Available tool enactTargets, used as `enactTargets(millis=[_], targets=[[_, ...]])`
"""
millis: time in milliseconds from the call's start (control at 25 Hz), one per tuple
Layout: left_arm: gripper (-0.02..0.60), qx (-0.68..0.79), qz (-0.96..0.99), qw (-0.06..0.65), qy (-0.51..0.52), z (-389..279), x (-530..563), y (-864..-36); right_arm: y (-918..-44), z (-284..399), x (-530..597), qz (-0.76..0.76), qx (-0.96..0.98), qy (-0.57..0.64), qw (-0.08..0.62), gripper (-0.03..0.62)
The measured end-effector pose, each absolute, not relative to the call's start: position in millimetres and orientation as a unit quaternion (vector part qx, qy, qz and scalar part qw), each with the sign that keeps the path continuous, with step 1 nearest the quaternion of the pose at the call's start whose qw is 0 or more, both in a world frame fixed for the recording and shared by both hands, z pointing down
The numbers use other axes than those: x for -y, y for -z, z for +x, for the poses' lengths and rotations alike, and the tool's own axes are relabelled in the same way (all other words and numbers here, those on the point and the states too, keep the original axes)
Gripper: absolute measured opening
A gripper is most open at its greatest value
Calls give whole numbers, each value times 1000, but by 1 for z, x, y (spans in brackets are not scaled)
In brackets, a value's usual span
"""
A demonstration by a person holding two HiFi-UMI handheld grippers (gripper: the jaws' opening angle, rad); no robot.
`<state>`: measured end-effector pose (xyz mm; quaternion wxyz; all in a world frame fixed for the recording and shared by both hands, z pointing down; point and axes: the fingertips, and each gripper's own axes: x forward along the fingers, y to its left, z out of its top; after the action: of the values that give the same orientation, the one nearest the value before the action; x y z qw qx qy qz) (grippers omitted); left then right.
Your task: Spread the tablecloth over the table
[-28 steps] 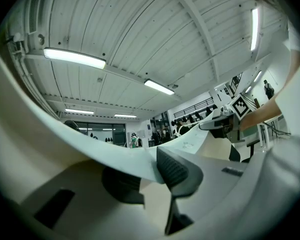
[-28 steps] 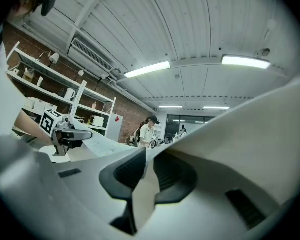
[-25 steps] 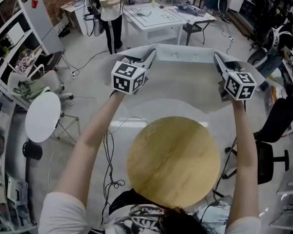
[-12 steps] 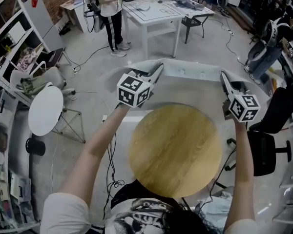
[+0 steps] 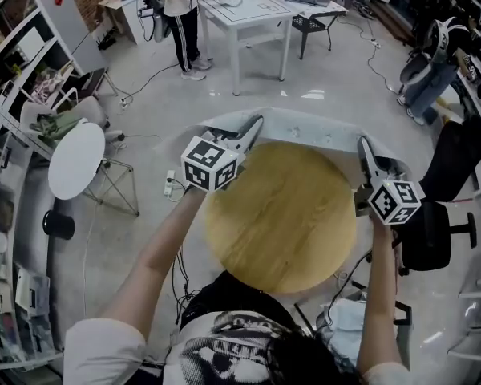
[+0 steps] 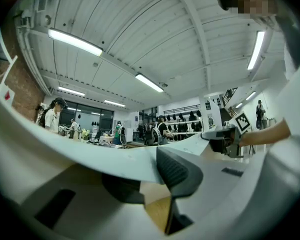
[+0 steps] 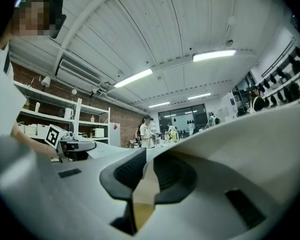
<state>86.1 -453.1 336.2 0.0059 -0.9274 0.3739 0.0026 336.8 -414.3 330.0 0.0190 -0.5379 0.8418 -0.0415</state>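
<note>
A round wooden table (image 5: 280,215) stands right below me. A pale, thin tablecloth (image 5: 301,127) is stretched between my two grippers along the table's far rim; the wooden top is in plain sight. My left gripper (image 5: 256,124) is at the far left of the rim, shut on one cloth edge. My right gripper (image 5: 361,143) is at the far right, shut on the other. In the left gripper view the cloth (image 6: 105,156) runs from the left gripper (image 6: 150,184) across to the right gripper (image 6: 225,140). In the right gripper view the right gripper (image 7: 150,176) pinches the cloth (image 7: 240,134).
A small white round table (image 5: 76,171) stands at the left by shelves (image 5: 8,70). A white square table (image 5: 248,10) and a standing person (image 5: 179,14) are further back. A black chair (image 5: 437,235) is close at the right. Cables (image 5: 180,287) lie on the floor.
Both grippers have come back toward me and lower, bringing the cloth's edge from well beyond the table to its far rim. Their grip on the cloth is unchanged.
</note>
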Motion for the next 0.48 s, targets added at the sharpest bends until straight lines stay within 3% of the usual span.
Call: enactTargets(millis=[480], targets=[[74, -382, -920, -91, 10, 71, 337, -398, -399, 327, 296, -540, -832, 115, 56, 40]])
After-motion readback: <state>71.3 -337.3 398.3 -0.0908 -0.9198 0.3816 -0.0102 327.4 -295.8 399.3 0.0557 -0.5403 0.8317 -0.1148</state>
